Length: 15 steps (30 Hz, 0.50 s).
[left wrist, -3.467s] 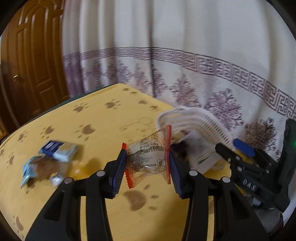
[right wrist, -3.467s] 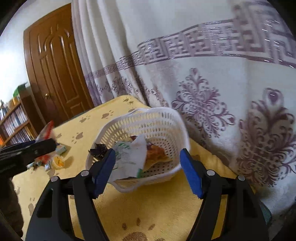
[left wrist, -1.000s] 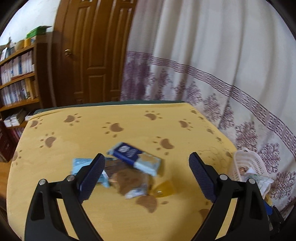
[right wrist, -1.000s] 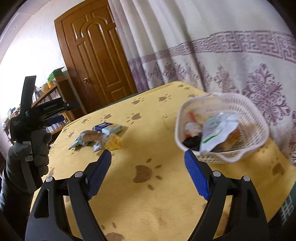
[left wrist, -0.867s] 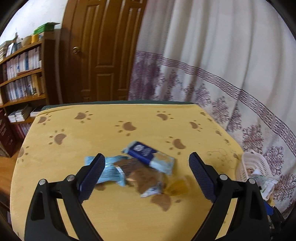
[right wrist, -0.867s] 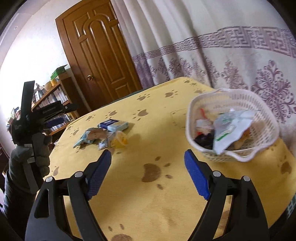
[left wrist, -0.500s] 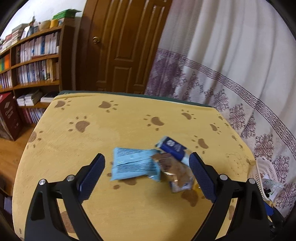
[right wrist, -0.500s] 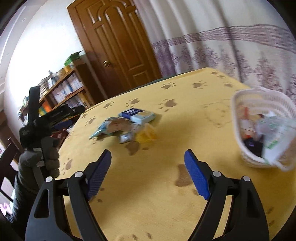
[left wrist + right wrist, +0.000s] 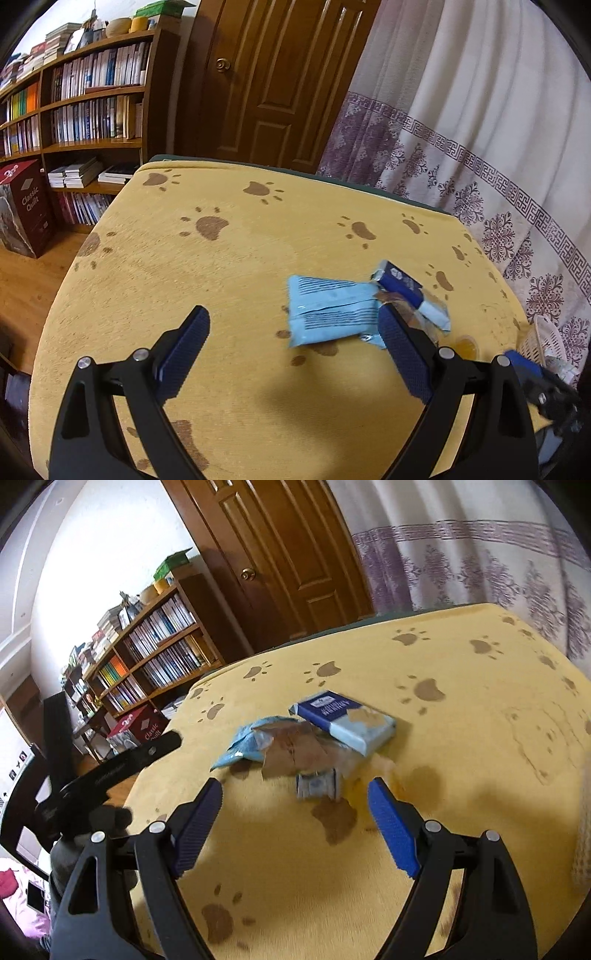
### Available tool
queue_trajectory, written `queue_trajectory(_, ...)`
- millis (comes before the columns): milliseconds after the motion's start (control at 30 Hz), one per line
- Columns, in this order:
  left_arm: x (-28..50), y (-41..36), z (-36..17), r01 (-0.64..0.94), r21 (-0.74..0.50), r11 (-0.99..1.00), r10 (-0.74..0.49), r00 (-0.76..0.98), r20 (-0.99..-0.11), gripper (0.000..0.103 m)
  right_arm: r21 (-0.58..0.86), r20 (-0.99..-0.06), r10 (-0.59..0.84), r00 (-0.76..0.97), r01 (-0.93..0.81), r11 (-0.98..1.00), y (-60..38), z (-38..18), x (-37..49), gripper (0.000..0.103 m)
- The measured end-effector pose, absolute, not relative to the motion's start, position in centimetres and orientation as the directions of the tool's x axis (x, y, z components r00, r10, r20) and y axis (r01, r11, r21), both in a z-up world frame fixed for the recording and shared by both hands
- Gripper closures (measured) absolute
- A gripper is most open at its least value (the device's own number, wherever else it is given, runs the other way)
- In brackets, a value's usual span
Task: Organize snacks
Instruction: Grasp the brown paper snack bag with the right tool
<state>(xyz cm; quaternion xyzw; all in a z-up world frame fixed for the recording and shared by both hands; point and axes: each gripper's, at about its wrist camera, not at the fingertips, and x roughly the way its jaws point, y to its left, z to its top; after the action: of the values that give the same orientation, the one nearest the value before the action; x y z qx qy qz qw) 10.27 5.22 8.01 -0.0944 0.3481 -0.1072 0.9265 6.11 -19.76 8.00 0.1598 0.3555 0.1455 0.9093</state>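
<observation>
Right gripper (image 9: 295,814) low over the yellow paw-print tablecloth (image 9: 461,686), jaws spread, nothing between. Just past its fingertips: the snack pile, with a small silvery wrapper (image 9: 317,786) nearest, a brown packet (image 9: 295,749) behind it, a light blue packet (image 9: 240,747) at left, a navy-and-pale-blue bar (image 9: 343,716) farthest. Left gripper (image 9: 293,347) also spread wide and empty; the light blue packet (image 9: 328,310) lies just ahead of its right finger. Bare cloth left of the pile. White basket (image 9: 546,339) at the right table edge. Beyond: bookshelf (image 9: 85,96), door (image 9: 269,81), curtain (image 9: 480,110).
</observation>
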Motion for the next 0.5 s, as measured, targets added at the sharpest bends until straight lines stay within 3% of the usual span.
queue_trajectory(500,10.4,7.0,7.5,0.105,-0.255,0.961,-0.247,0.742,-0.623,0.011,0.264,-0.696,0.335,0.635,-0.208,0.942,-15.0,4.2,14.7,0.021)
